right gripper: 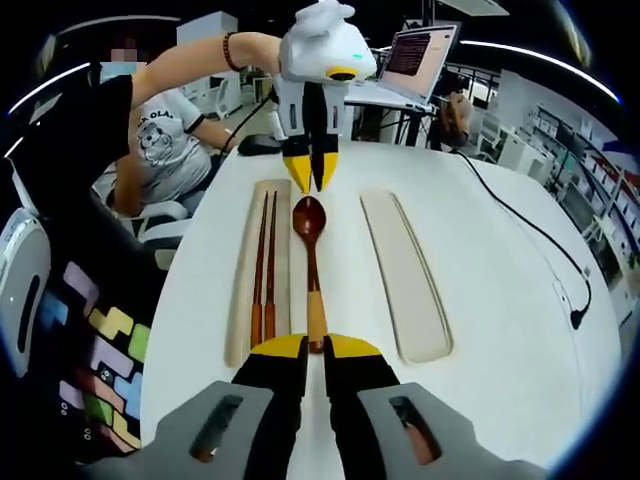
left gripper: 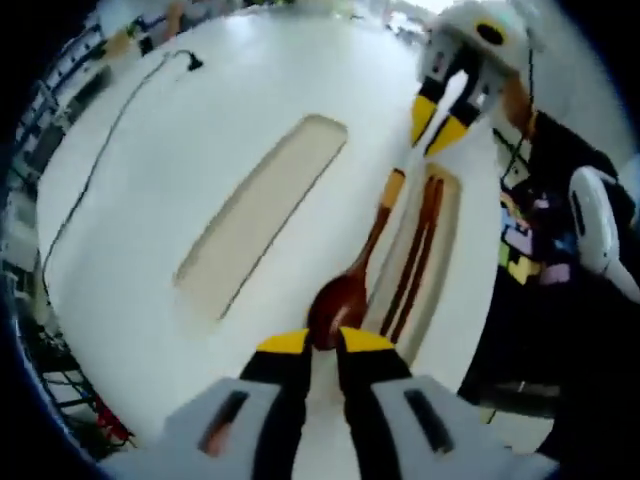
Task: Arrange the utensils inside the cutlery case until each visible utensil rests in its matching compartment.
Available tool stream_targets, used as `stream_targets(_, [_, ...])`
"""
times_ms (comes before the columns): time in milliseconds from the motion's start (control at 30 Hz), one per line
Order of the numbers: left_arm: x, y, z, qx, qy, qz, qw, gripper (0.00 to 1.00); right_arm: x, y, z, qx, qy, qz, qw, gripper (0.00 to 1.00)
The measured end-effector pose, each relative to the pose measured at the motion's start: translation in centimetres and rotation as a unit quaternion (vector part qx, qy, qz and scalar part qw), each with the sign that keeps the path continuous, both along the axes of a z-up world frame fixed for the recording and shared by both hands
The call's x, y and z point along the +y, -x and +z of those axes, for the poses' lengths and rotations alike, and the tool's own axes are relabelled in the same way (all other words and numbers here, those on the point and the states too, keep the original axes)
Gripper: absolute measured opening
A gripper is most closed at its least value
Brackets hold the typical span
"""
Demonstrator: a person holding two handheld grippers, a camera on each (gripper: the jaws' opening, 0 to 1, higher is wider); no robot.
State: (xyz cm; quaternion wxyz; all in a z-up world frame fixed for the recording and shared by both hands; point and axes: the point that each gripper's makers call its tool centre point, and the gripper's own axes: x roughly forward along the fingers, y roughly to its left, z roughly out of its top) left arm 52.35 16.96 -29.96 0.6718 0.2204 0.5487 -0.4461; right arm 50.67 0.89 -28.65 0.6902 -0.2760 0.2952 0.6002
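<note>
In the right gripper view, the right gripper (right gripper: pixel 314 345) sits nearest, its yellow-tipped jaws standing close on either side of the pale end of the spoon's (right gripper: pixel 311 265) handle; whether they actually pinch it I cannot tell. The wooden spoon lies on the bare white table (right gripper: pixel 500 330), between two long cream trays. Just beside it, the left-hand tray (right gripper: pixel 240 300) holds a pair of dark chopsticks (right gripper: pixel 264 265) lying lengthwise. The other tray (right gripper: pixel 405 280) has nothing in it. Farther on, the left gripper (right gripper: pixel 311 170) hangs over the spoon's bowl, jaws nearly together. A black cable (right gripper: pixel 530 235) trails over the table's far right side, and beyond the table an open laptop (right gripper: pixel 415 55) stands.

In the left gripper view, the left gripper (left gripper: pixel 325 340) has its tips at the spoon (left gripper: pixel 345 290) bowl, a narrow gap between them; grip uncertain. The chopsticks (left gripper: pixel 418 250) rest in their tray (left gripper: pixel 445 245) beside it.
</note>
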Motion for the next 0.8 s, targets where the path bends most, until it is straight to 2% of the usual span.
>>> stream_targets(100, [0.7, 0.2, -0.7, 0.026, 0.007, 0.029, 0.9992, 0.11, 0.1, -0.1, -0.3, 0.002, 0.003, 0.000, 1.0000, 0.06])
stream_targets(267, [0.9, 0.0, -1.0, 0.043, 0.029, 0.061, 0.9968, 0.12, 0.3, -0.2, -0.9, 0.007, 0.011, 0.002, 0.9999, 0.07])
stream_targets(467, [0.7, -0.1, -1.3, 0.069, 0.057, 0.106, 0.9904, 0.12, 0.4, -0.2, -1.6, 0.015, 0.021, 0.009, 0.9996, 0.07])
stream_targets(800, [-0.1, 0.9, -1.9, 0.103, 0.090, 0.140, 0.9806, 0.11, 0.6, -0.4, -2.8, 0.028, 0.035, 0.018, 0.9988, 0.07])
